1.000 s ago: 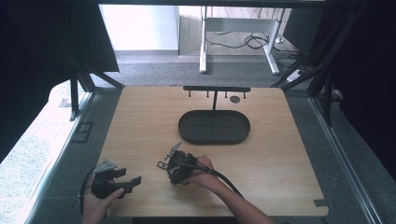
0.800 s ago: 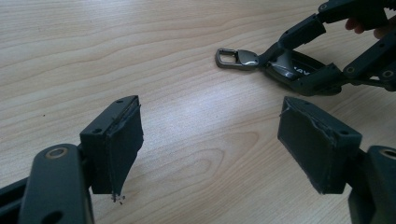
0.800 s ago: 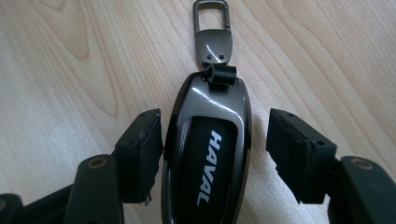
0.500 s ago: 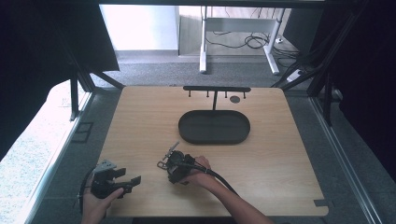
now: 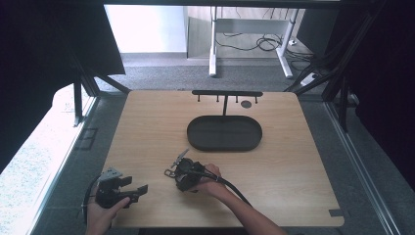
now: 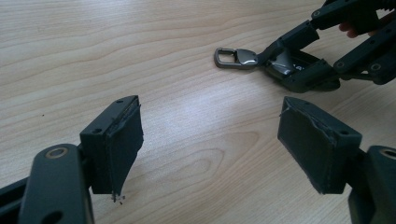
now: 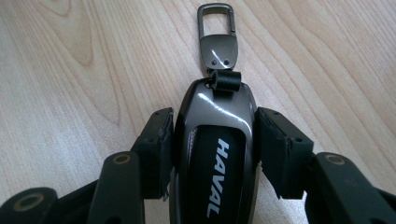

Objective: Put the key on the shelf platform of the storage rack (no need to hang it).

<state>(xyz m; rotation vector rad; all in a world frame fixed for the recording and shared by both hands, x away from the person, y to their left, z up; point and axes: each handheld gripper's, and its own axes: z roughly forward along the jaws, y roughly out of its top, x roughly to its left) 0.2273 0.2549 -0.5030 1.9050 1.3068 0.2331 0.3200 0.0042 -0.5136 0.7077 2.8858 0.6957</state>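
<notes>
Here your right gripper (image 7: 212,140) clamps the glossy dark HAVAL key fob (image 7: 217,154) amid open wooden tabletop (image 5: 303,161), while your left gripper (image 6: 210,140) gapes near the front edge.

A light wood-grain counter (image 5: 147,127) stands on grey carpeted floor (image 5: 161,68). Toward its far side lies a dark oval tray (image 5: 195,139). Just behind the tray rises a thin black T-shaped stand (image 5: 226,93) with small pegs hanging under its bar. A small dark round disc (image 5: 246,104) lies near the stand. Beyond the counter stand white desk legs (image 5: 213,54), with black cables (image 5: 266,44) between them.
</notes>
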